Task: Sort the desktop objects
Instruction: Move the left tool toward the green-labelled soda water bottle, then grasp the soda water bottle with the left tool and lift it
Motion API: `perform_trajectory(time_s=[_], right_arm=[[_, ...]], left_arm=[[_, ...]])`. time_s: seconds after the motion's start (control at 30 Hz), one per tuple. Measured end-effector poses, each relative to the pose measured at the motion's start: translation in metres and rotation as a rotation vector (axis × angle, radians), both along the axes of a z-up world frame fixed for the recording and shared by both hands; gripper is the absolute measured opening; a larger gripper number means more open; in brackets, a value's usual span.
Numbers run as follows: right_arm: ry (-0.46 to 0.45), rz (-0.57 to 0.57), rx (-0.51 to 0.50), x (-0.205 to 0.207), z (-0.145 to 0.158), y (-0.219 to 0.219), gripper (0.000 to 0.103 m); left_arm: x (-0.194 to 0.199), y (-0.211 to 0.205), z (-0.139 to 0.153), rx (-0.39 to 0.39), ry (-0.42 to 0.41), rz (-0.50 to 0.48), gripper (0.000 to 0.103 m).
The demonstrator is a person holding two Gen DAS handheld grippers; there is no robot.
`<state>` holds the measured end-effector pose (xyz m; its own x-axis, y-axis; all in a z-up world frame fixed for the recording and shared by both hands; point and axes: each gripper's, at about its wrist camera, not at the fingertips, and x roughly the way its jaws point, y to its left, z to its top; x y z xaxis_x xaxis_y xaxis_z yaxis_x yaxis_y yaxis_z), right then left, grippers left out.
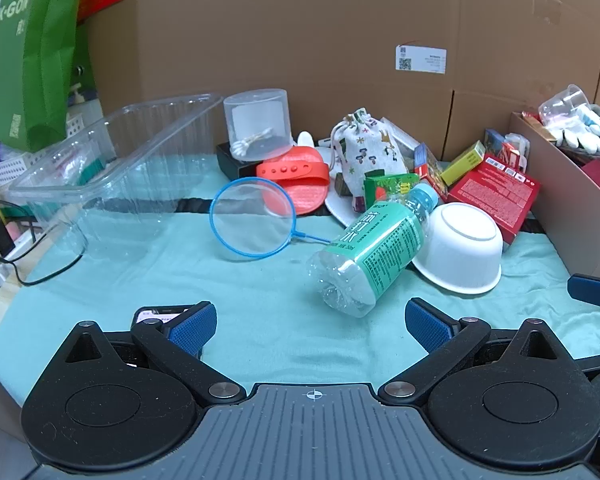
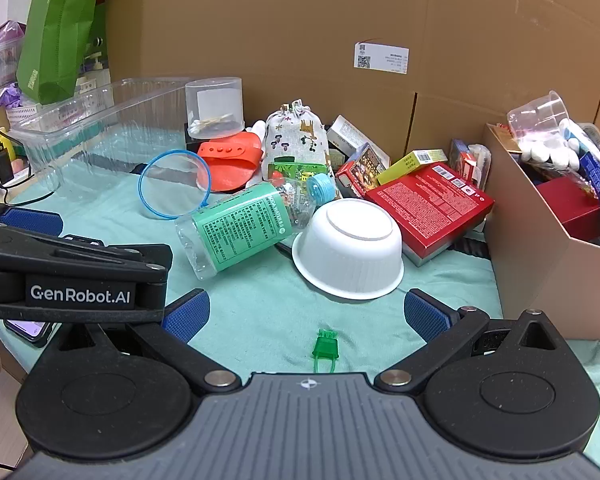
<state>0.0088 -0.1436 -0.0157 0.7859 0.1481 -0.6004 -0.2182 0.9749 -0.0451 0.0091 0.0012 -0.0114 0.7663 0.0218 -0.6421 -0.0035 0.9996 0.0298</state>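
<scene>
The green-labelled bottle [image 1: 374,256] is lying on its side mid-cloth, leaning against the upturned white bowl [image 1: 458,248]. Both the left gripper [image 1: 310,322] and right gripper [image 2: 306,312] are hovering wide and empty; approaching across its body should avoid nudging the bowl.

"GenRobot.AI" stands in white on the black side of the left gripper [image 2: 32,216], at the near left. "X-GO" reads on the green bag [image 2: 60,28] at the far left; other labels are too small to read.
</scene>
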Motion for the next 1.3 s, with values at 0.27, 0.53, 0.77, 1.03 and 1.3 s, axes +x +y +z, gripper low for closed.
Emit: perform_trajectory(time_s=[0.27,0.53,0.77,1.03,1.3], right_arm=[[0.017,-0.003,-0.003,0.006,-0.003,-0.001,0.103],[0.033,-0.004,-0.001,0.014,-0.006,-0.002,0.103],[0.055,-0.003,-0.002,0.025,-0.012,-0.003,0.103],[0.082,0.018,0.028,0.045,-0.025,-0.004,0.103],[0.086,0.104,0.049,0.073,-0.043,0.007,0.103]], left_arm=[[0.008,-0.002,-0.002,0.002,0.018,-0.003,0.103],[0.016,-0.003,-0.006,0.006,0.031,-0.004,0.103],[0.027,-0.004,-0.012,0.005,0.050,-0.006,0.103],[0.047,0.004,-0.028,-0.045,0.062,-0.015,0.103],[0.074,0.027,-0.039,-0.138,0.061,-0.086,0.103]])
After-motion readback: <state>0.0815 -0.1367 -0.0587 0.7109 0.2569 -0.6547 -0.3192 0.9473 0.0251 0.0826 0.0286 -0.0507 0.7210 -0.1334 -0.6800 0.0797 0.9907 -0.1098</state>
